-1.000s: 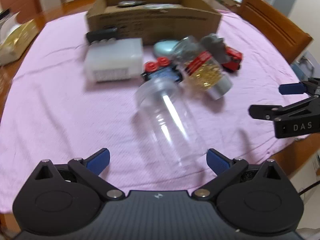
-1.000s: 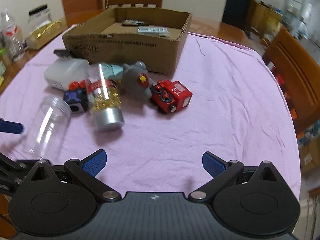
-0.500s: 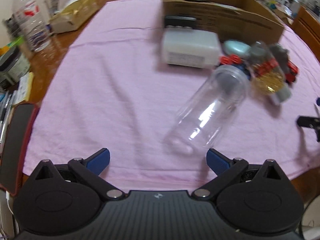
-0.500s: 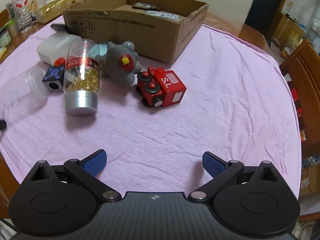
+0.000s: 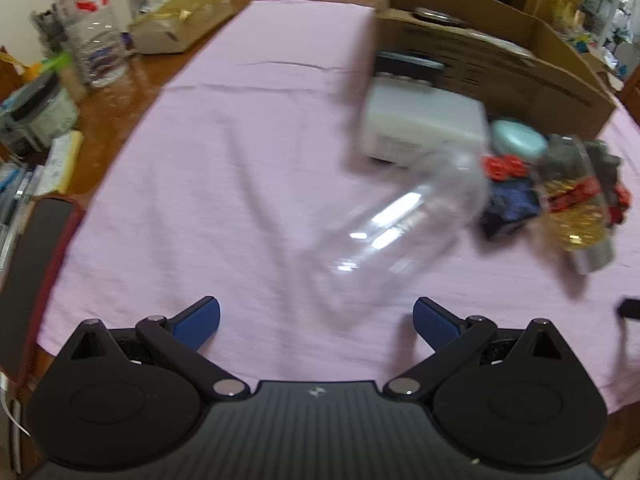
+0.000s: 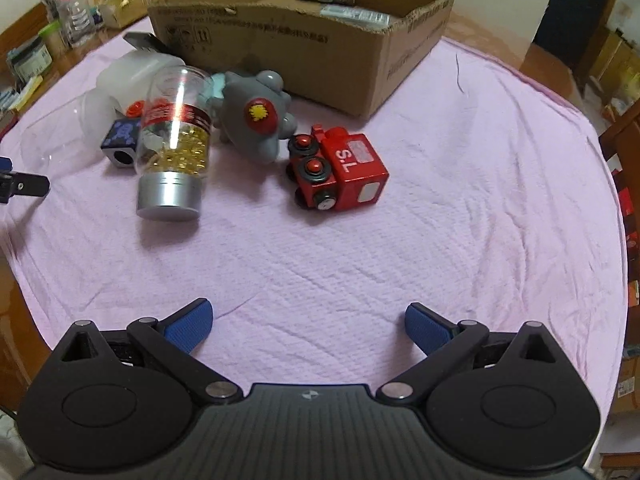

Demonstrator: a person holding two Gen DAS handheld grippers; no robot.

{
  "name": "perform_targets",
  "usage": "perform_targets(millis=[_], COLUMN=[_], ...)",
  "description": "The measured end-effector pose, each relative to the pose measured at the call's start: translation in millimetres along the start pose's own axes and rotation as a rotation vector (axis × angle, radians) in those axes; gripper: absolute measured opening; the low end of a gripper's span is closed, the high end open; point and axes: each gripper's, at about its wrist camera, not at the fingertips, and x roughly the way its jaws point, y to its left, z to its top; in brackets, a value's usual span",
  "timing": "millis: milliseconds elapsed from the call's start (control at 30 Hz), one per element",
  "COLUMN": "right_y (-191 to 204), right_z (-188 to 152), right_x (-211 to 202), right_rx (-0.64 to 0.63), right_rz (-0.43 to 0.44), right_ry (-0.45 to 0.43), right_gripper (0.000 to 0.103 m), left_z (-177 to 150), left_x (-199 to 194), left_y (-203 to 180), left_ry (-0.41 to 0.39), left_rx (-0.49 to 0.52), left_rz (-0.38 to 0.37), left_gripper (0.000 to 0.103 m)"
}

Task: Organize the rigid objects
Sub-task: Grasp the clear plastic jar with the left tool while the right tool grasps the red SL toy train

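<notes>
A clear, empty plastic jar (image 5: 404, 232) lies on its side on the pink cloth (image 5: 224, 184) that covers the desk, just ahead of the left claw (image 5: 316, 316) and a little to its right, nothing between them. The left claw is spread wide and holds nothing. The jar's long axis runs on a diagonal: its closed base sits nearest the claw, and its open mouth points away and to the right, toward the cluster of toys. So the line between the blue pads is not square across the jar's body, and by my reading the wrist would need to turn before the pads could close on the curved sides. The right claw (image 6: 308, 324) is also wide and empty, over bare cloth; from its view the jar (image 6: 60, 136) lies far off at the left edge, so the left hand looks clearly the nearer one for this item. Closest ahead of the right claw is the red toy locomotive (image 6: 340, 168), with a grey toy aeroplane (image 6: 256, 120) and a capsule bottle with a silver cap (image 6: 172, 148) to its left. The open brown cardboard box (image 6: 360, 40), beyond the cluster, is probably the destination. The left view is blurred, so finer detail on the jar cannot be made out.
</notes>
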Motion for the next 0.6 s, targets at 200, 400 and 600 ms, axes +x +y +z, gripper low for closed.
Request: perform_targets(millis=[200,400,600], right_y=[-15.3,-24.4,-25.0], right_z=[22.8,51.7,60.8], right_x=[-3.3,8.7,14.9], right_rx=[-0.114,-0.197,-0.191], right_rz=[-0.001,0.057,0.074], right_ry=[-0.078,-0.133,-0.131], right_gripper=[0.09,0.075,0.056], left_z=[3.0,7.4,15.1], left_x=[-1.3,1.9,-7.4], left_y=[-24.9,-30.2,-30.4], left_ry=[0.004,0.021,0.008], left_rx=[0.001,-0.037,-0.082], left_rz=[-0.04,-0.054,-0.081], left_gripper=[0.102,0.102,0.102])
